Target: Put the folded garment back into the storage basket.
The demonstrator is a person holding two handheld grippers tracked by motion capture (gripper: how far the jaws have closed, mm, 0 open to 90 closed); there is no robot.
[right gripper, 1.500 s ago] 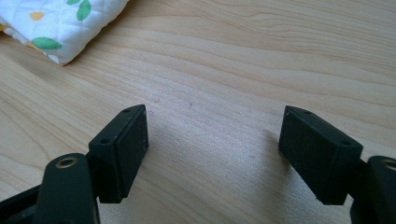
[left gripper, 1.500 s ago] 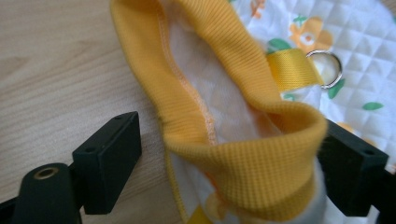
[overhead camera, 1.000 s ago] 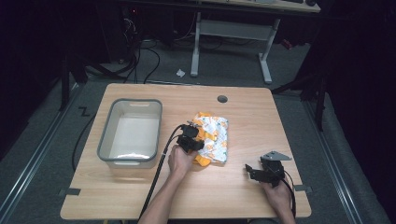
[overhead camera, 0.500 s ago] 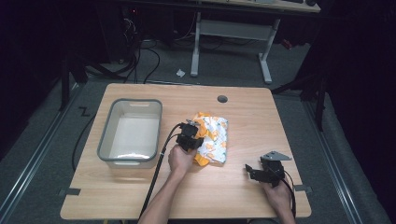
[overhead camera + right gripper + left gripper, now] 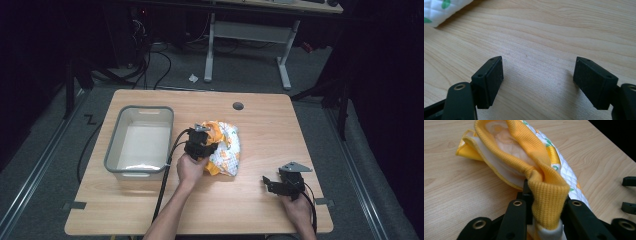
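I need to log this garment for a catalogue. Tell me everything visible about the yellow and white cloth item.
The cloth item is soft, crumpled fabric: quilted white with small green and orange prints, edged in yellow ribbed knit. It lies bunched mid-table, right of the grey bin. The left gripper pinches its ribbed edge, lifting that fold.

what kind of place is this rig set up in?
Likely a lab or workshop data-collection station, not a home. A lone wooden table stands on grey carpet in a dark room, loose cables run across the floor behind it, and a metal-legged desk frame stands further back.
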